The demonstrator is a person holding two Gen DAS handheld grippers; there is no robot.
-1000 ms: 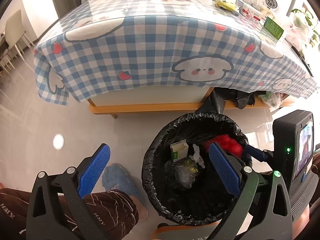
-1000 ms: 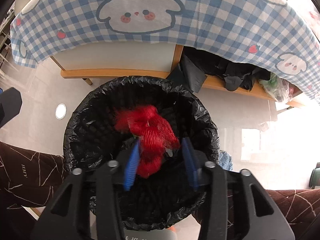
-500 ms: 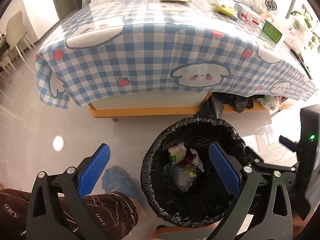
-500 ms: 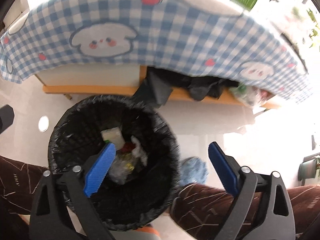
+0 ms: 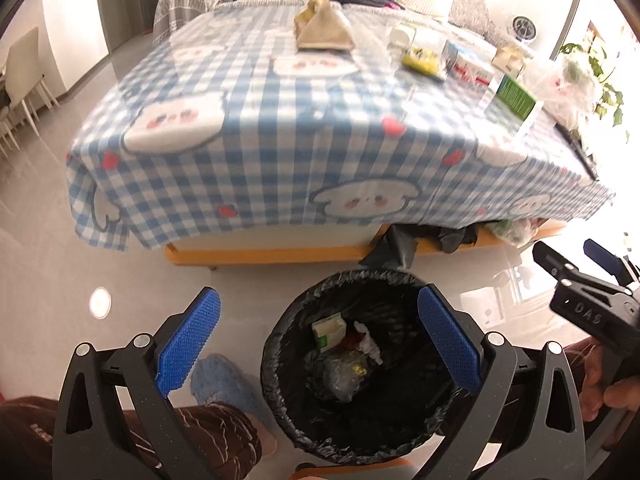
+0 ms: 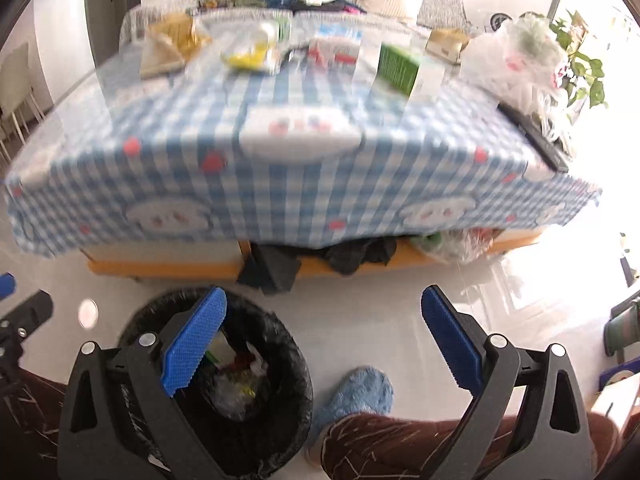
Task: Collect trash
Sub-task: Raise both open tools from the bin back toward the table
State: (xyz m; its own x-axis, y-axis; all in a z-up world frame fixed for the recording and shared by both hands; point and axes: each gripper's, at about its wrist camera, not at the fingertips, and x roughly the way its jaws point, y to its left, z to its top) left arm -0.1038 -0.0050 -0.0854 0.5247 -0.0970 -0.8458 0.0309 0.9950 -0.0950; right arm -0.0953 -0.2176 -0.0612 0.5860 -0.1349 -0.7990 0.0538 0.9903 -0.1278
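Two blue-padded fingers of the left gripper (image 5: pixel 318 340) stand wide apart in the left wrist view, nothing between the pads; the trash bin (image 5: pixel 280 392), lined with a black bag, sits on the floor just past them, toward 5 o'clock. Inside it lie a small white and green carton (image 5: pixel 328 330), crumpled clear plastic (image 5: pixel 340 372) and a bit of red and white litter (image 5: pixel 362 340), all loose in the bottom. At 12 o'clock the table (image 5: pixel 304 152) under a blue checked cloth fills the upper half, with a brown paper bag (image 5: pixel 324 30), a yellow wrapper (image 5: pixel 420 60) and a green box (image 5: pixel 516 98) on top; the far items are soft with blur. At 3 o'clock the right gripper (image 5: pixel 592 268) enters, cut off by the frame edge, a hand (image 5: pixel 600 384) below it. A blue slipper (image 5: pixel 224 384) and a brown trouser leg (image 5: pixel 200 432) sit at 7 o'clock

From the right wrist view, the right gripper (image 6: pixel 324 340) has its jaws opening, already spread wide and empty. The bin (image 6: pixel 280 344) is at 7 o'clock, partly behind the left finger (image 6: pixel 192 348), its contents hard to sort out. The table top is badly smeared by motion; a green box (image 6: pixel 398 66) and a white plastic bag (image 6: pixel 516 64) can be made out. Dark cloth (image 6: pixel 276 268) hangs under the table edge
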